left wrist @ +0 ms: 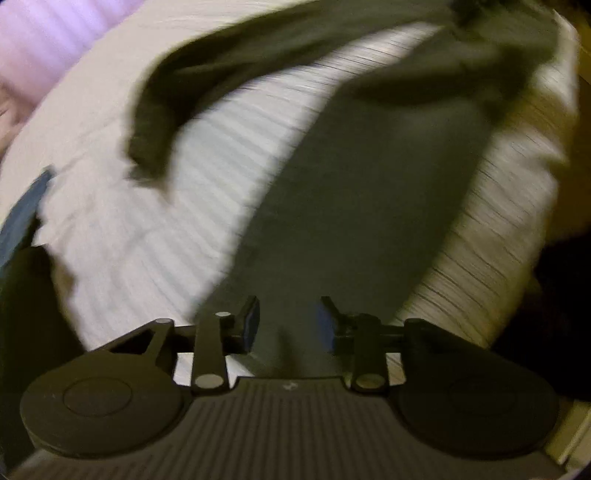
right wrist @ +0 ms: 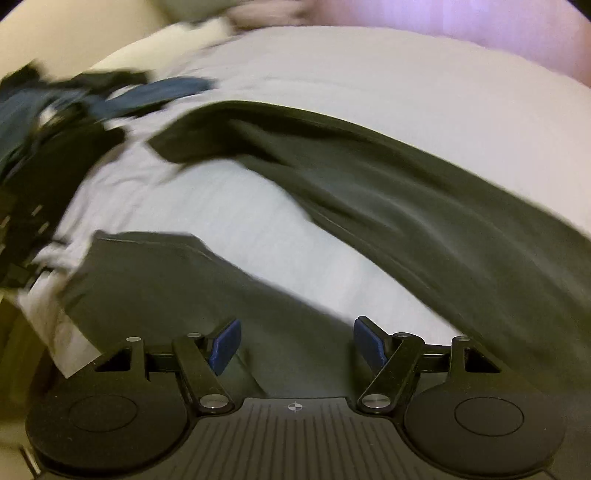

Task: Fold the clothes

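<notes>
A dark olive-green garment [left wrist: 369, 206], seemingly a pair of trousers, lies spread on a white bedsheet [left wrist: 155, 229]. In the left wrist view one leg runs from below my left gripper [left wrist: 289, 321] up to the top right, and the other leg [left wrist: 166, 110] curves off to the left. That gripper is open, its blue pads [left wrist: 251, 325] apart over the cloth with nothing pinched. In the right wrist view my right gripper [right wrist: 297, 345] stands wide open above one leg [right wrist: 166, 280]. The other leg [right wrist: 406, 206] stretches across the sheet [right wrist: 258, 229] behind. Both views are blurred.
A heap of blue and dark clothes [right wrist: 55, 107] sits at the bed's far left in the right wrist view. A blue garment [left wrist: 22, 218] shows at the left edge of the left wrist view. A pink surface [right wrist: 480, 22] lies beyond the bed. Something dark [left wrist: 561, 295] stands at the right.
</notes>
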A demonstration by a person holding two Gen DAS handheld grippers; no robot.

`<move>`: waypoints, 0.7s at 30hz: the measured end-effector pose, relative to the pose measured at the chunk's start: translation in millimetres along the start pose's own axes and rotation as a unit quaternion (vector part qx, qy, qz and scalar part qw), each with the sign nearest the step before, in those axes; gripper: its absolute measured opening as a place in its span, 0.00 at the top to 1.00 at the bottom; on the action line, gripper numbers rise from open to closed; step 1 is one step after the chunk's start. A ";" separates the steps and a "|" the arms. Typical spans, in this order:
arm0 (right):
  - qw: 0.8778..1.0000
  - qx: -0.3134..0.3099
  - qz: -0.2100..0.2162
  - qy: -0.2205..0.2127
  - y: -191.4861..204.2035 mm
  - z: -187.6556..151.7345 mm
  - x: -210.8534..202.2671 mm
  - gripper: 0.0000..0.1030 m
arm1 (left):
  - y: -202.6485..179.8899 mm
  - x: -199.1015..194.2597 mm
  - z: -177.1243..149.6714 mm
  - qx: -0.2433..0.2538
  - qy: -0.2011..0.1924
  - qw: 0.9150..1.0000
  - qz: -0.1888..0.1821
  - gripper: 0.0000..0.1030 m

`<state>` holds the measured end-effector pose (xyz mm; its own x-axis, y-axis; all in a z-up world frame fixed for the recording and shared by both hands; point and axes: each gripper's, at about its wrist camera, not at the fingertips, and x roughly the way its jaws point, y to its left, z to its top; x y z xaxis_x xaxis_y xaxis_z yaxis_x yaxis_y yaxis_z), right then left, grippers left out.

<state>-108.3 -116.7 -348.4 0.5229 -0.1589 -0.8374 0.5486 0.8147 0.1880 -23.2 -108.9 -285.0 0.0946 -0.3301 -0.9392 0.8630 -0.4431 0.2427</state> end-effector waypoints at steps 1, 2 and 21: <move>0.999 0.029 -0.015 -0.003 -11.7 -11.3 -14.7 0.31 | -17.0 3.5 -5.5 0.026 0.010 1.000 0.001 0.65; 0.997 0.067 -0.034 -0.007 -24.4 -25.6 -27.9 0.31 | -29.9 9.3 -9.5 0.048 0.018 0.999 0.004 0.65; 0.814 0.517 -0.236 -0.118 -234.6 -205.6 -155.8 0.31 | -52.2 17.9 -20.6 0.125 0.084 0.989 0.013 0.99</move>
<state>-452.7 -168.4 -367.5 0.1383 -0.5201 -0.8429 0.9172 -0.2537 0.3071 -56.3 -74.6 -319.5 0.2142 -0.2111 -0.9537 0.7112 -0.6356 0.3004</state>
